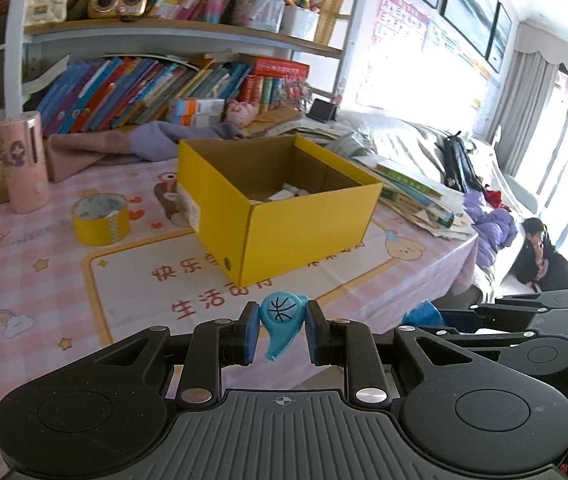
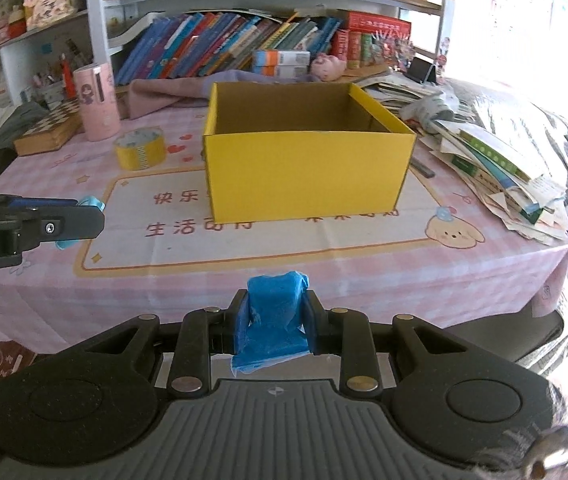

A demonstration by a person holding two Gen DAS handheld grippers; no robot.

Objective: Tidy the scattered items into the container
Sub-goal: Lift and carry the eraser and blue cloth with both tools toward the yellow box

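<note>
My left gripper point(image 1: 282, 320) is shut on a light blue whistle point(image 1: 282, 322) with a basketball drawing, held above the pink tablecloth just short of the yellow cardboard box point(image 1: 307, 224). Some pale items lie on the box's floor. In the right wrist view my right gripper point(image 2: 272, 316) is shut on a blue wrapped bundle point(image 2: 272, 320), near the table's front edge and facing the yellow box point(image 2: 307, 172). The left gripper point(image 2: 84, 210) shows side-on at the left with the whistle point(image 2: 91, 202) peeking out. The right gripper point(image 1: 435, 318) and its blue bundle point(image 1: 421, 312) appear at the right of the left wrist view.
A yellow tape roll point(image 1: 101, 219) and a pink cylinder point(image 1: 24, 164) stand left of the box, beside a chessboard point(image 2: 50, 128). Books and papers point(image 2: 499, 172) pile up at the table's right. Shelves of books line the back. A person point(image 1: 539, 252) sits low at the right.
</note>
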